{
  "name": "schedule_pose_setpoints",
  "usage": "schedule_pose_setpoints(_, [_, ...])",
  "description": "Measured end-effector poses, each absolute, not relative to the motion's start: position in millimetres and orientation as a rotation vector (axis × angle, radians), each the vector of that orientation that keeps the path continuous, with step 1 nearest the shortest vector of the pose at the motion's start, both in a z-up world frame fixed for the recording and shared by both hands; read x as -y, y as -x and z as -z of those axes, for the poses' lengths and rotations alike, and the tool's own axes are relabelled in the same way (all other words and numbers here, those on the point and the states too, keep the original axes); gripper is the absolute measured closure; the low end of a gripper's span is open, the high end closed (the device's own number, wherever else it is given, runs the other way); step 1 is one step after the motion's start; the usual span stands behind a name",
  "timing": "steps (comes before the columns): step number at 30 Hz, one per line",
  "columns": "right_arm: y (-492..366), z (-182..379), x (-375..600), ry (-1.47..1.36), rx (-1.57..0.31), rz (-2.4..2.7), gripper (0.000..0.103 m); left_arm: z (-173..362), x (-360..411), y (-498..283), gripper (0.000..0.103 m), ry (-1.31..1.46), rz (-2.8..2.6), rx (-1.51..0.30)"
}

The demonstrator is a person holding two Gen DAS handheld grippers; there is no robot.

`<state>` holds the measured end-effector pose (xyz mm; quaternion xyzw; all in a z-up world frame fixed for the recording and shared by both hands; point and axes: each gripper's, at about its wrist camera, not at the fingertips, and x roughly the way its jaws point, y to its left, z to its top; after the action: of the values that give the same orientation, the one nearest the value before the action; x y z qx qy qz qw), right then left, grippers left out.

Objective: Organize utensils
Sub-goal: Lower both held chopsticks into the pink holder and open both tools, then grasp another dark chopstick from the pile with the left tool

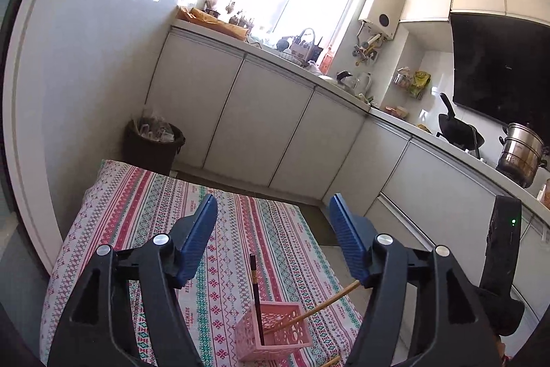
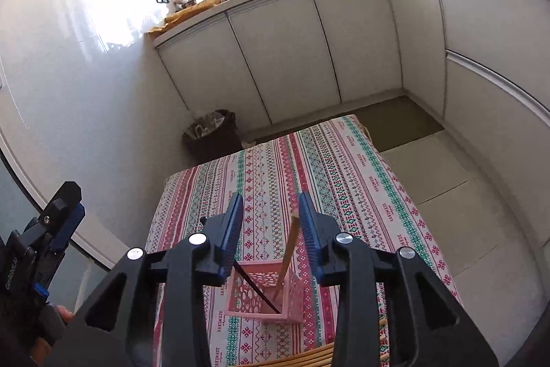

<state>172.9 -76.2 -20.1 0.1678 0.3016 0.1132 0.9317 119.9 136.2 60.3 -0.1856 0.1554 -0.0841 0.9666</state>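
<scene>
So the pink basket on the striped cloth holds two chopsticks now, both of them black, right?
Not quite. The pink basket on the striped cloth does hold two chopsticks, but only one is black; the other is light wood. The right wrist view shows both leaning in the basket.

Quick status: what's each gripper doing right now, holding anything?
Left gripper: open, holding nothing.
Right gripper: open; light wooden chopstick between its jaws, not pinched.
</scene>
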Motion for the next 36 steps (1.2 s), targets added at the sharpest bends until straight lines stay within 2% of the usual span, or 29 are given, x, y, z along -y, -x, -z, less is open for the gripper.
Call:
schedule_pose_setpoints(4, [-167.6,20.8,95.9,-0.399,-0.602,-0.2,0.055,-58.1,-130.6,-118.6,0.031,0.349,0.185,-0.331])
schedule_pose_setpoints(6, [-163.2,22.5,105.0,-0.43,-0.596,-0.19,0.048,-56.7,-125.4,-117.3,0.025,0.33,0.19,-0.339])
schedule_pose_setpoints(8, [-157.1,26.0,114.8,-0.463,-0.586,-0.177,0.036,-55.2,-119.5,-116.5,0.018,0.309,0.203,-0.353])
schedule_pose_setpoints(11, [-144.2,35.7,132.2,-0.511,-0.583,-0.162,0.023,-51.2,-108.6,-113.9,0.007,0.264,0.228,-0.382])
schedule_pose_setpoints(15, [-121.8,57.9,161.7,-0.552,-0.628,-0.097,0.01,-40.3,-81.3,-113.8,0.007,0.135,0.326,-0.477])
schedule_pose_setpoints(18, [-106.4,74.6,186.1,-0.57,-0.704,-0.034,0.01,-22.6,-50.9,-107.0,0.007,-0.019,0.458,-0.558])
schedule_pose_setpoints(21, [-88.6,92.7,211.5,-0.608,-0.746,0.008,0.01,3.9,-7.2,-88.6,0.007,-0.287,0.577,-0.624])
schedule_pose_setpoints(27, [-88.0,126.9,242.3,-0.681,-0.856,0.048,0.01,76.2,59.3,-53.8,0.007,-0.629,0.863,-0.783])
schedule_pose_setpoints(28, [-90.2,129.4,244.4,-0.691,-0.864,0.046,0.01,86.1,64.8,-53.5,0.008,-0.649,0.895,-0.824])
schedule_pose_setpoints(29, [-91.5,131.5,246.7,-0.701,-0.87,0.049,0.01,95.3,69.1,-55.5,0.014,-0.659,0.926,-0.873])
schedule_pose_setpoints(30, [-92.2,133.1,248.0,-0.708,-0.876,0.052,0.01,103.8,72.6,-59.2,0.028,-0.659,0.955,-0.931])
schedule_pose_setpoints(32, [-95.3,135.0,248.1,-0.718,-0.899,0.033,0.01,120.3,79.4,-68.2,0.045,-0.67,0.976,-1.048])
schedule_pose_setpoints(36, [-94.5,136.8,247.5,-0.745,-0.929,-0.007,0.01,143.8,87.9,-85.1,0.047,-0.711,0.939,-1.192])
